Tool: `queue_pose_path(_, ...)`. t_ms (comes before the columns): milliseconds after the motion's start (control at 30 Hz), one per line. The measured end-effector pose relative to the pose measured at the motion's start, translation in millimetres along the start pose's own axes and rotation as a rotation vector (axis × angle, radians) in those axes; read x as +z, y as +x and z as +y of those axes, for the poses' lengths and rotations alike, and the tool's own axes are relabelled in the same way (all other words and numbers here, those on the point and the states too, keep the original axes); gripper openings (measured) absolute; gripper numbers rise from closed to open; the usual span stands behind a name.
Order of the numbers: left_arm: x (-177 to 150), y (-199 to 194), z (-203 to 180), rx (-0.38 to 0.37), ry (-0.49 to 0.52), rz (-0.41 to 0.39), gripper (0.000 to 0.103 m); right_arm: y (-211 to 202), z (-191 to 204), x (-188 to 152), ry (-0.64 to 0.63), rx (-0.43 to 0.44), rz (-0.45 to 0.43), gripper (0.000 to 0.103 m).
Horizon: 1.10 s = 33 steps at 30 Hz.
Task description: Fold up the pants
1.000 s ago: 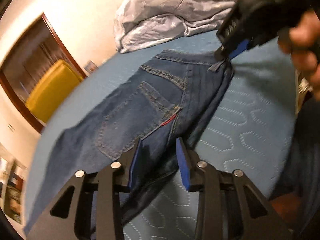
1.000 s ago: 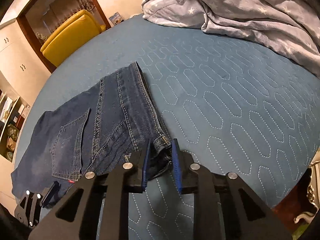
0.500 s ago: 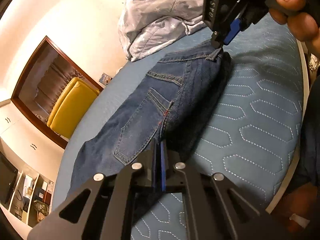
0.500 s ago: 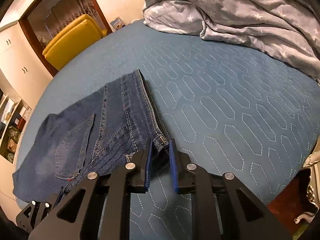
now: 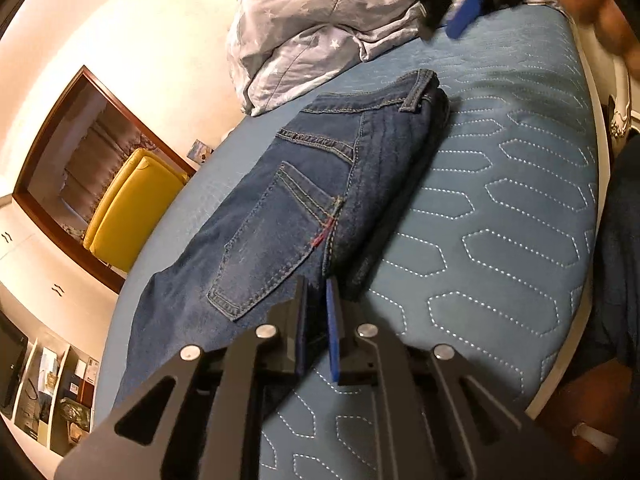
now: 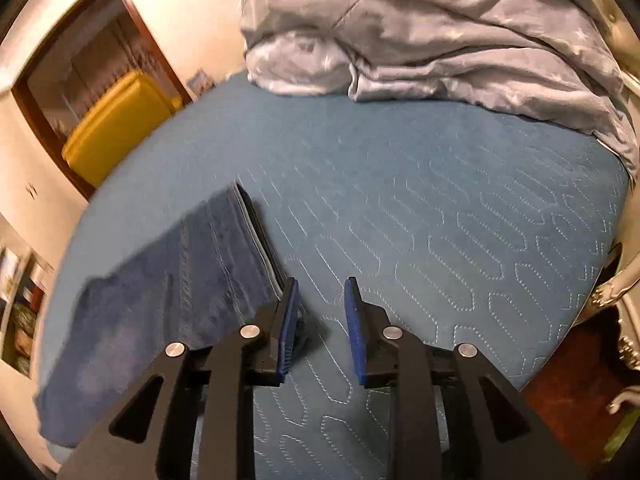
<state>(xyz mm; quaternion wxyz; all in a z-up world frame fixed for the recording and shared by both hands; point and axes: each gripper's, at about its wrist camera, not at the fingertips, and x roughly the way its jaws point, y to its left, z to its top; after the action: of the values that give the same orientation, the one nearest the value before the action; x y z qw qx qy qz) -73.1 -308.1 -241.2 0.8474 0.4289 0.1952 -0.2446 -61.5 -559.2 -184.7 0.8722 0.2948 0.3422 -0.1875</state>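
Dark blue jeans [image 5: 304, 200], folded lengthwise with a back pocket up, lie on the blue quilted bed [image 5: 500, 220]. My left gripper [image 5: 316, 292] is low over their near edge. Its jaws are opening by a narrow gap, with the denim edge between them and not pinched. My right gripper [image 5: 460, 12], blurred, hangs above the bed past the waistband, held by a hand [image 5: 580, 0]. In the right wrist view the right gripper [image 6: 320, 292] is opening with only bedding under the gap. The jeans' [image 6: 180, 288] waistband corner lies beside its left finger.
A crumpled grey duvet [image 6: 440, 32] is heaped at the far end of the bed. A yellow chair [image 5: 132, 208] stands beyond the left side, and shelves [image 5: 52, 392] lower left. The bed's edge runs along the right, where a second hand [image 5: 592, 420] shows.
The right gripper let go of the waistband corner and lifted away from the jeans. The left jaws closed on the jeans' edge, then parted slightly.
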Motion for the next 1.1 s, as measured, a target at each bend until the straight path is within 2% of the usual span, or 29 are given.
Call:
queue_pose_path(67, 0, 0, -1, 0.004, -0.002, 0.003, 0.007, -4, 12, 1, -0.035, 0.064, 0.015, 0.024)
queue_pose_path(200, -1, -4, -2, -0.007, -0.01, 0.006, 0.007, 7, 66, -16, -0.204, 0.216, 0.072, 0.028)
queue_pose_path(300, -2, -6, 5, -0.046, -0.055, 0.01, 0.007, 25, 85, -27, -0.255, 0.247, 0.114, 0.034)
queue_pose_path(333, -3, -8, 9, -0.071, -0.082, 0.01, 0.007, 37, 86, -32, -0.258, 0.213, 0.138, 0.037)
queue_pose_path(400, -4, -14, 22, -0.141, -0.151, -0.002, 0.013, 51, 80, -39, -0.262, 0.131, 0.179, 0.037)
queue_pose_path(433, -5, -19, 33, -0.178, -0.213, -0.012, 0.013, 60, 73, -44, -0.261, 0.11, 0.206, 0.034)
queue_pose_path(467, -8, -23, 46, -0.191, -0.282, -0.021, 0.013, 60, 71, -47, -0.261, 0.133, 0.191, 0.034)
queue_pose_path(567, -17, -28, 78, -0.161, -0.42, -0.029, 0.013, 57, 79, -53, -0.362, 0.085, 0.177, 0.033)
queue_pose_path(633, -28, -27, 101, -0.119, -0.51, -0.005, 0.013, 57, 86, -56, -0.395, 0.05, 0.169, 0.033)
queue_pose_path(733, -52, -18, 124, -0.068, -0.595, 0.071, 0.013, 57, 89, -57, -0.389, 0.025, 0.172, 0.034)
queue_pose_path(800, -72, -4, 130, -0.092, -0.627, 0.147, 0.013, 56, 97, -57, -0.412, -0.022, 0.175, 0.036)
queue_pose_path(867, -89, 3, 130, -0.125, -0.66, 0.193, 0.013, 49, 109, -54, -0.442, -0.086, 0.177, 0.041)
queue_pose_path(900, -95, 5, 131, -0.14, -0.674, 0.172, 0.013, 46, 119, -52, -0.46, -0.117, 0.165, 0.045)
queue_pose_path(933, -97, 4, 130, -0.14, -0.664, 0.157, 0.013, 44, 127, -50, -0.473, -0.118, 0.143, 0.054)
queue_pose_path(967, -97, 4, 130, -0.139, -0.657, 0.153, 0.013, 37, 141, -48, -0.495, -0.087, 0.114, 0.066)
queue_pose_path(1033, -100, 5, 132, -0.158, -0.688, 0.148, 0.013, 27, 183, -46, -0.561, 0.022, 0.081, 0.079)
queue_pose_path(1100, -103, 5, 134, -0.188, -0.712, 0.137, 0.013, 25, 234, -45, -0.635, 0.124, 0.061, 0.08)
